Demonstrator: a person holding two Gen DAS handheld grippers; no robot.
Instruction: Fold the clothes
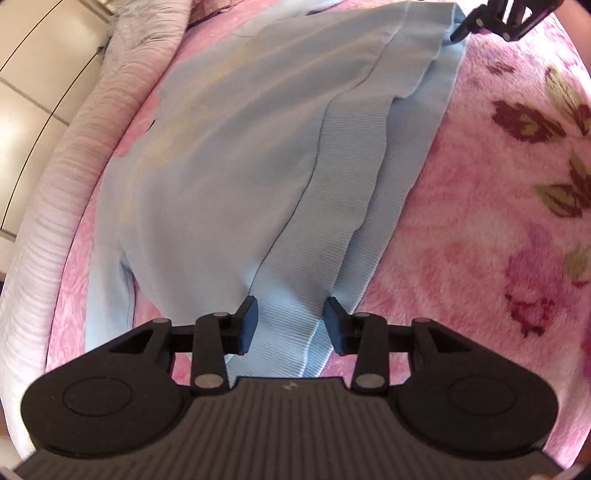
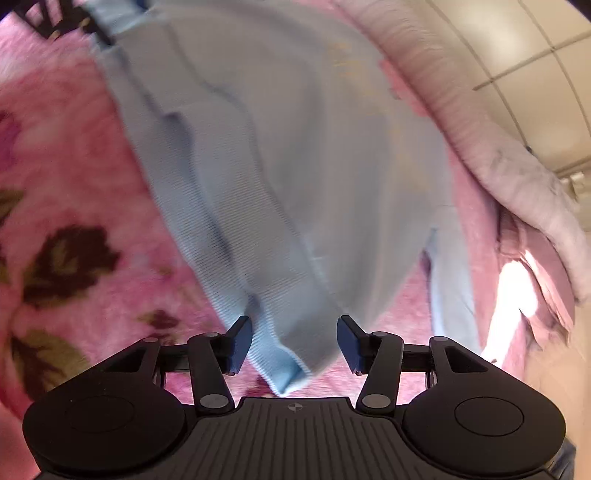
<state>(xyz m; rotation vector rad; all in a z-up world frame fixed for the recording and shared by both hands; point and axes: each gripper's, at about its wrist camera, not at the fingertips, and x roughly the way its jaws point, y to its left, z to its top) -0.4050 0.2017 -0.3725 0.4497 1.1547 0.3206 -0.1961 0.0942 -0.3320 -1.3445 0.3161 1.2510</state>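
A light blue sweatshirt (image 1: 229,155) lay spread across a pink floral fleece blanket (image 1: 498,221) on a bed, its ribbed hem band (image 1: 343,206) rumpled into long folds along one side. Faint yellowish print showed on its smooth body. One sleeve trailed down beside the body toward the near edge of the blanket.

The left gripper (image 1: 290,325) pointed down over one end of the ribbed hem. Its blue pads (image 1: 248,325) stood apart on either side of a bunched ridge of the fabric, which ran between them and under the gripper body; whether the pads pressed on the cloth could not be told from this view.

The right gripper (image 2: 294,343) sat at the opposite end of the hem (its picture was smeared with blur). Its blue pads (image 2: 240,343) were spread, and a folded corner of the hem hung between them, touching neither side clearly. In the left wrist view the same gripper (image 1: 480,22) showed as a dark shape at the far corner of the garment.

Beyond the blanket ran a pale grey quilted bed edge (image 1: 74,166), and past that a cream tiled floor (image 1: 37,74).
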